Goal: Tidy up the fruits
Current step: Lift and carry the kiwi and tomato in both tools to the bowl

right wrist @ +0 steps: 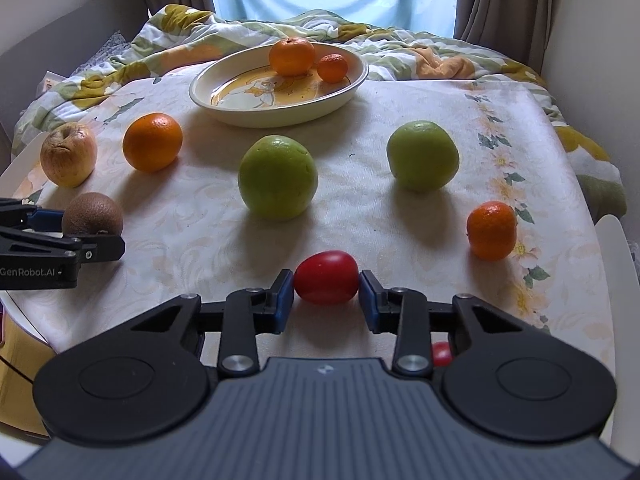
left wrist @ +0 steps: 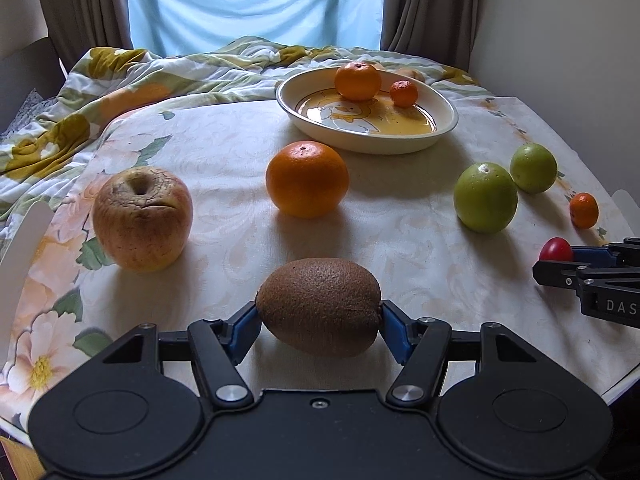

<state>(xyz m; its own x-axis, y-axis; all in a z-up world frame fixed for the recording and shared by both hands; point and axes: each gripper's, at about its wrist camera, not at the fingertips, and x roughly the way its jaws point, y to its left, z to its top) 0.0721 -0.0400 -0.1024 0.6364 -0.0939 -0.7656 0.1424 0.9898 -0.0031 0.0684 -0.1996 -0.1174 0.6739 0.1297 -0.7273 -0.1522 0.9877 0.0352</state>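
Near the table's (left wrist: 224, 216) left edge sits a wrinkled apple (left wrist: 142, 218), untouched, with a large orange (left wrist: 307, 178) beside it toward the middle. At the near edge the left gripper (left wrist: 320, 320) has its blue pads pinching a kiwi (left wrist: 319, 306) across its long axis, one pad at each end; that end-to-end hold probably keeps the oval fruit from rolling out sideways. The kiwi appears to rest on the cloth, so the lift seems not yet begun. Toward the far edge stands the shallow bowl (left wrist: 360, 142), already holding a mandarin (left wrist: 357, 81) and a smaller one (left wrist: 403, 93), which suggests it is where the fruit is being gathered. Right of centre lie two green fruits (right wrist: 278, 178) (right wrist: 423, 155), close together but apart, and beyond them, near the right edge, a small mandarin (right wrist: 491, 230). At the near right edge the right gripper (right wrist: 326, 294) is closed on a small red tomato (right wrist: 326, 283), its pads touching either side; the light, narrow pinch suits a soft skin that too hard a squeeze could split. A second red fruit (right wrist: 441, 353) peeks from behind that gripper's arm, mostly hidden. With both claws loaded at once, carrying each piece to the bowl looks like the likely next step.
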